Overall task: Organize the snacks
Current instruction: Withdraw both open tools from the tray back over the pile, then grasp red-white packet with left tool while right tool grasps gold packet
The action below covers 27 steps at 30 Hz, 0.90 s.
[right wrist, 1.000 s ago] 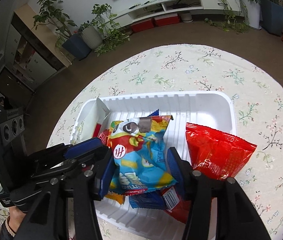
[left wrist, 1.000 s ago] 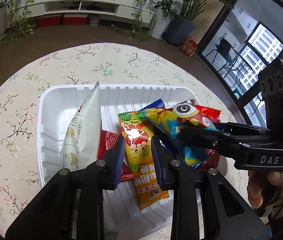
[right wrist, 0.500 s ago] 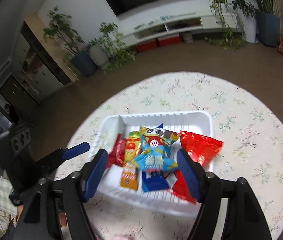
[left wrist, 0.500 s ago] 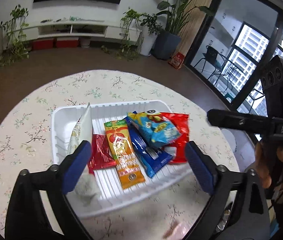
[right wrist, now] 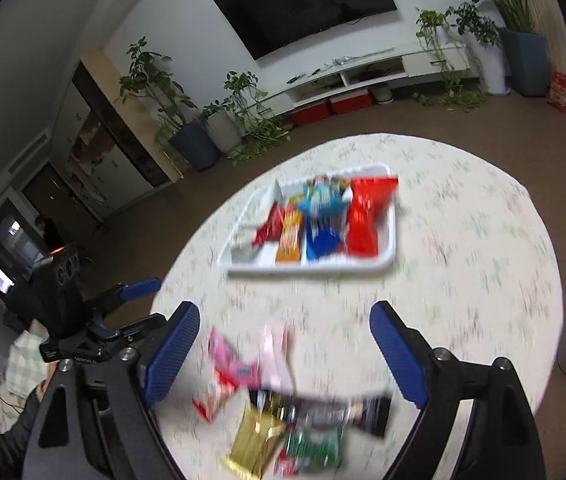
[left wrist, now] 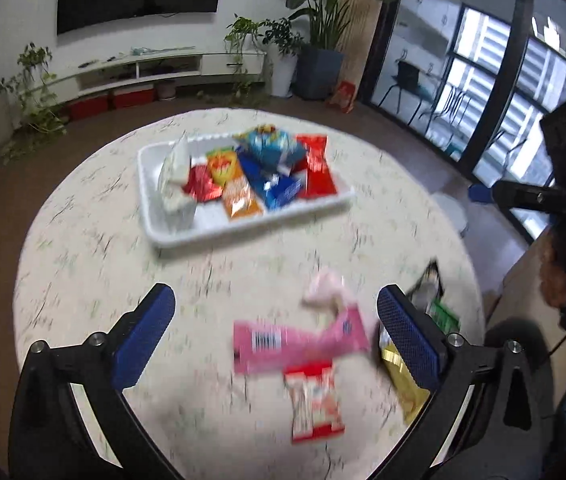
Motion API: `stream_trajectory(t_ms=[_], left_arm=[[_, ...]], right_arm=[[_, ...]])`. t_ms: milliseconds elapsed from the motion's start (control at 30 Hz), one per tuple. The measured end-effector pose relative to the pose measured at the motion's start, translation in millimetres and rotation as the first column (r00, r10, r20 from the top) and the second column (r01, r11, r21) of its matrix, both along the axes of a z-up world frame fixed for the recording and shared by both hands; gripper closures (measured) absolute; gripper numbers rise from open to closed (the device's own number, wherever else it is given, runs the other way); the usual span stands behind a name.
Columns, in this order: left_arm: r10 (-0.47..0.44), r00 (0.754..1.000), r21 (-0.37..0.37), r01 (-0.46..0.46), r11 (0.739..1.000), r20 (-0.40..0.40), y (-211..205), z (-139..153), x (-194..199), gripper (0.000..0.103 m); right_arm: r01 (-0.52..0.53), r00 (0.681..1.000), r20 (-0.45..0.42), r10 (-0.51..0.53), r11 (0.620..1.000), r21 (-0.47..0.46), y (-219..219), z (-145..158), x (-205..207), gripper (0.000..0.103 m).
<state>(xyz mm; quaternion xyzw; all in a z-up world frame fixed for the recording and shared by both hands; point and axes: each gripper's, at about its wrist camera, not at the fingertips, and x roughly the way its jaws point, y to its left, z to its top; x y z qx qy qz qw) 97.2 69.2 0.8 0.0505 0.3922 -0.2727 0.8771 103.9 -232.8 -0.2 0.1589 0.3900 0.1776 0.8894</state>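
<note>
A white tray [left wrist: 151,216] on the round table holds several snack packets: white, red, orange, blue and a red one at the right; it also shows in the right wrist view [right wrist: 387,258]. Loose snacks lie at the table's near side: a pink packet [left wrist: 299,342], a red-and-white packet [left wrist: 315,406], a gold packet [right wrist: 257,442] and a green one [right wrist: 315,448]. My left gripper [left wrist: 275,336] is open and empty above the pink packet. My right gripper [right wrist: 283,350] is open and empty above the loose pile. Both views are blurred.
The table has a floral cloth [left wrist: 83,248] and drops off to brown floor all round. The other gripper shows at the right in the left wrist view [left wrist: 539,196] and at the left in the right wrist view [right wrist: 83,312]. Plants and a TV shelf stand far behind.
Both grippers have pulled back from the tray toward the table's near side, and both have opened wide. The loose snacks have come into view beneath them.
</note>
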Motion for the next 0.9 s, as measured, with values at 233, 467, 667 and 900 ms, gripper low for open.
stream_trajectory(t_ms=[233,467,667,900], left_arm=[[0.099,0.995,0.032,-0.098,0.995,-0.025,6,-42,-57,0.000],[0.082,0.996,0.088,-0.080,0.993,-0.019,-5,-59,-72,0.000],[0.058,0.996,0.038,-0.056,0.998,-0.064,-3,-62,-61,0.000],[0.021,0.996,0.075,-0.015,0.997,-0.090,-17,-70,-52,0.004]], right_arm=[[-0.041,0.995,-0.100,0.032,0.996,-0.085,55,-43,-53,0.022],[-0.050,0.987,-0.157,0.027,0.988,-0.144,87,-72,-63,0.031],[-0.036,0.974,-0.227,0.009,0.993,-0.114,95,-95,-57,0.039],[-0.027,0.964,-0.264,-0.015,0.988,-0.152,99,-112,-46,0.043]])
